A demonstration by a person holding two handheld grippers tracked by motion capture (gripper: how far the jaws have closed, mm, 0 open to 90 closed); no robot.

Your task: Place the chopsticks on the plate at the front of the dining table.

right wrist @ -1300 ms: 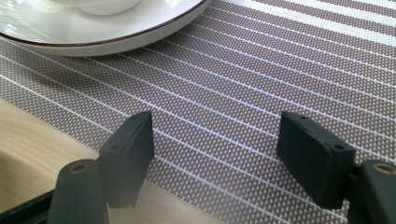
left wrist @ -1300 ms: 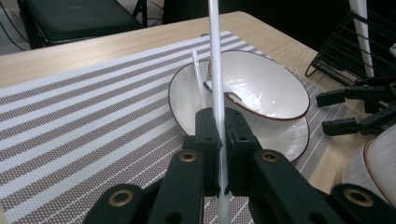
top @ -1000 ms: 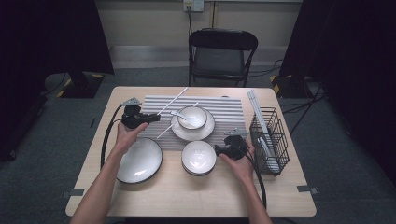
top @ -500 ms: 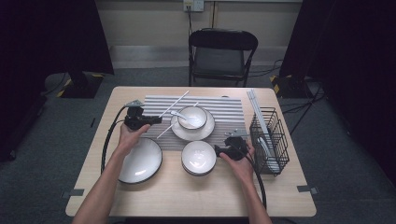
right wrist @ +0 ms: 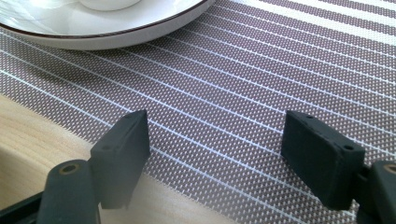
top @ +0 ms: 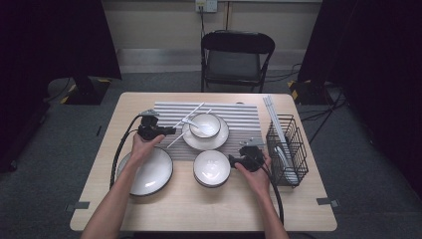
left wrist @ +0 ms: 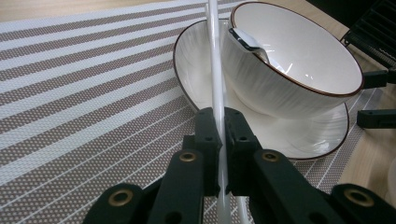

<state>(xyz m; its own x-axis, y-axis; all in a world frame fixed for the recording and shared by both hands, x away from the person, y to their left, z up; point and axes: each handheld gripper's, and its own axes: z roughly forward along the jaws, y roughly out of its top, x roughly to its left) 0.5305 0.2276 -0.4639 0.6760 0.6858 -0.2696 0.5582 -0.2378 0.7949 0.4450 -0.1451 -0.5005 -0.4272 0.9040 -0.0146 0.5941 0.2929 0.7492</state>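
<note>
Got the chopstick pinched

My left gripper [left wrist: 219, 140] clamps the chopstick [left wrist: 215, 70] mid-frame by the bowl [left wrist: 299, 70]; right gripper [right wrist: 215, 158] gapes empty over the mat [right wrist: 261, 70].

Left gripper [top: 169, 131] holds white chopstick [top: 185, 126] just left of bowl-on-plate [top: 205, 125]. Right gripper [top: 233, 160] sits right of small bowl [top: 211, 168], near wire rack [top: 285, 149].

A black folding chair [top: 238, 57] stands at the top middle of the high view, behind the table [top: 199, 209]. A black wire basket [top: 286, 149] sits at the right of the table. A big white plate with a dark rim [top: 149, 172] lies at the lower left. A small white bowl [top: 211, 168] sits in the middle, below the striped mat [top: 239, 117].
</note>
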